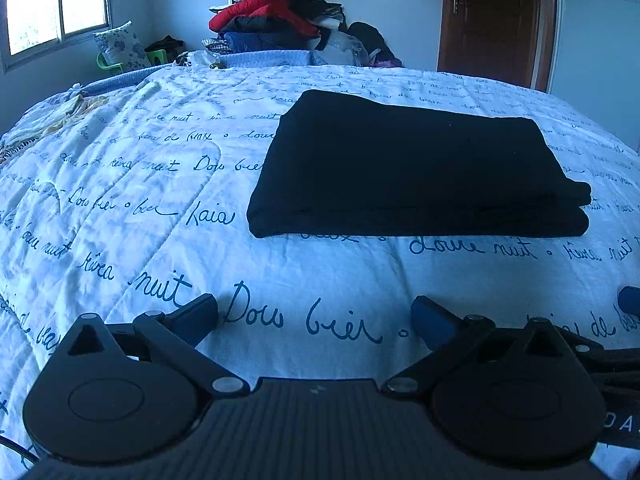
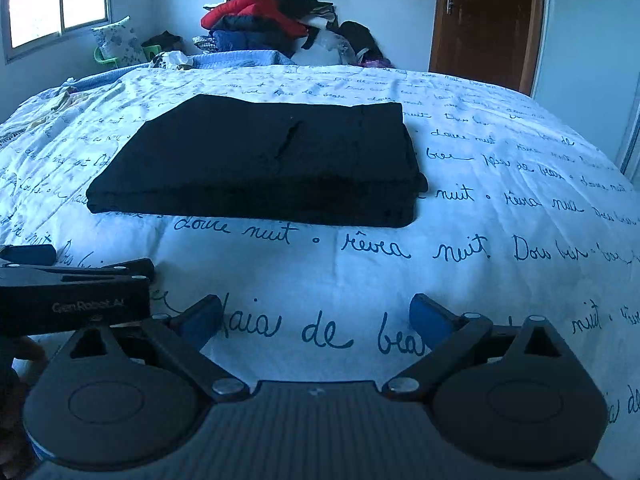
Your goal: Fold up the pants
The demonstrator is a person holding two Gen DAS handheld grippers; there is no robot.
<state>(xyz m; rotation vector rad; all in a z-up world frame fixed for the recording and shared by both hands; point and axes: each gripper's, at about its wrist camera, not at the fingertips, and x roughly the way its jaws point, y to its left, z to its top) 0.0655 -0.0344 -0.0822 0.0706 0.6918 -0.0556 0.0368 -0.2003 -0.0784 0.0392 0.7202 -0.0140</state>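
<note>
The black pants (image 1: 412,168) lie folded into a flat rectangular stack on the bed, ahead and to the right in the left wrist view. In the right wrist view the pants (image 2: 264,160) sit ahead and to the left. My left gripper (image 1: 316,316) hovers open over the bedspread, short of the pants, with nothing between its fingers. My right gripper (image 2: 316,314) is open too, also short of the stack and holding nothing. The left gripper's body (image 2: 72,296) shows at the left edge of the right wrist view.
The bed carries a white bedspread (image 1: 160,220) printed with blue handwriting. A pile of clothes (image 1: 280,12) is heaped against the far wall. A floral cushion (image 1: 120,44) sits below the window (image 1: 56,4). A brown door (image 1: 492,20) stands at the back right.
</note>
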